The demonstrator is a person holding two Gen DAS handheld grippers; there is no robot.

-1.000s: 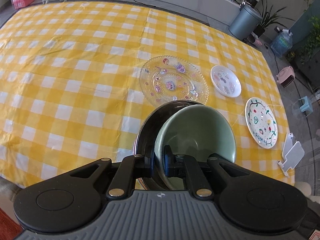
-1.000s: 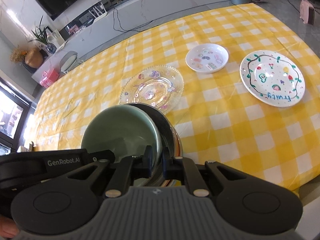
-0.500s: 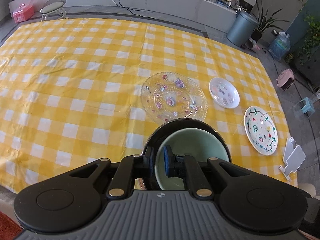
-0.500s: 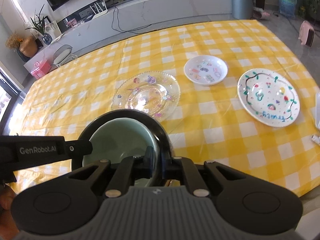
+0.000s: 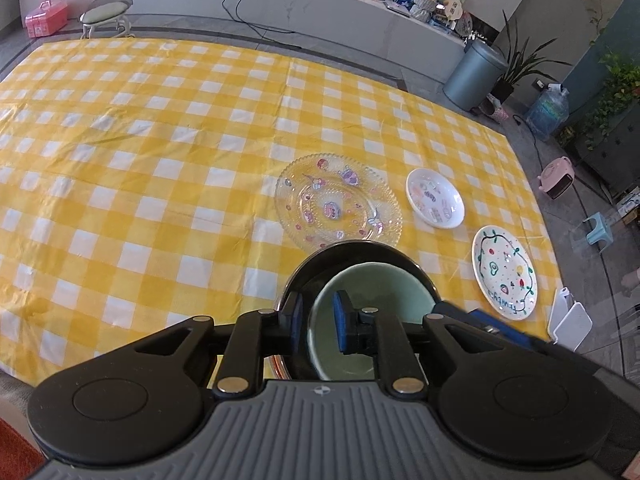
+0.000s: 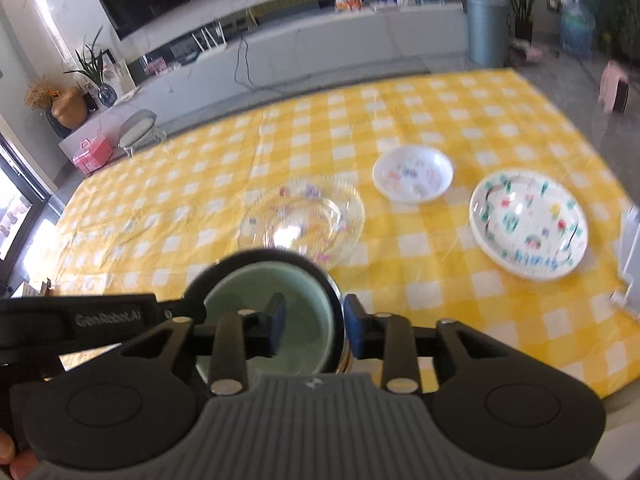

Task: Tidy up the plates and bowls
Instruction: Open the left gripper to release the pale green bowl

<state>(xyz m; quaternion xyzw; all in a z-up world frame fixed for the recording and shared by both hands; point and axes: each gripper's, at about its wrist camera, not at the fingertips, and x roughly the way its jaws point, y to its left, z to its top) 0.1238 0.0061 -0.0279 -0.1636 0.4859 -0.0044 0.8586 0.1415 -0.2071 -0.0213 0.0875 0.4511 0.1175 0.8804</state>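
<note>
A pale green bowl [image 5: 372, 288] sits nested inside a dark, shiny-rimmed bowl [image 5: 320, 260] on the yellow checked cloth near the table's front edge. My left gripper [image 5: 319, 322] straddles the left rims of both bowls. Its jaws are opening, and a gap shows between the inner pad and the green rim. My right gripper [image 6: 314, 326] straddles the right rims of the green bowl [image 6: 256, 284] and dark bowl [image 6: 224, 268]. Its jaws are opening too, and both pads stand off the rims.
Beyond the bowls lie a clear glass plate [image 5: 338, 202], a small white bowl [image 5: 435, 198] and a white painted plate [image 5: 504, 272]. A white stand [image 5: 568, 320] sits at the table's right edge. The left part of the cloth [image 5: 120, 160] is bare.
Both grippers were shut on the nested bowls' rims; now their jaws have spread off them. The bowls went from tilted to level and look smaller in both views.
</note>
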